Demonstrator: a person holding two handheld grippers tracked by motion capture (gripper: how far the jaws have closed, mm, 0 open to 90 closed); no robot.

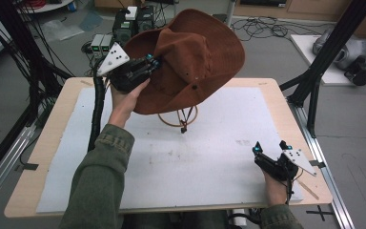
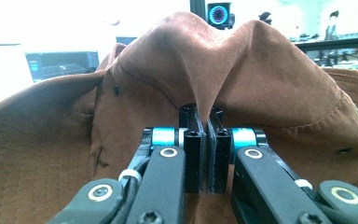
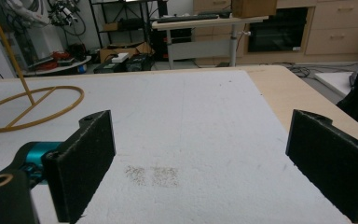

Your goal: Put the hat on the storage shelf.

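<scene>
A brown wide-brimmed hat (image 1: 190,57) hangs tilted in the air above the back of the table. My left gripper (image 1: 153,61) is shut on a fold of its crown; in the left gripper view the brown hat (image 2: 261,79) bulges over the pinched jaws of my left gripper (image 2: 207,122). Below the hat a thin gold wire stand (image 1: 178,117) with a ring base rests on the white mat; the gold stand (image 3: 25,105) also shows at the left of the right gripper view. My right gripper (image 1: 270,146) is open near the front right corner, its jaws wide apart over bare mat (image 3: 200,140).
A white mat (image 1: 209,157) covers most of the wooden table (image 1: 52,124). Black frame posts (image 1: 321,62) stand at the table's right and left sides. Cables and equipment boxes (image 1: 124,28) lie on the floor behind the table.
</scene>
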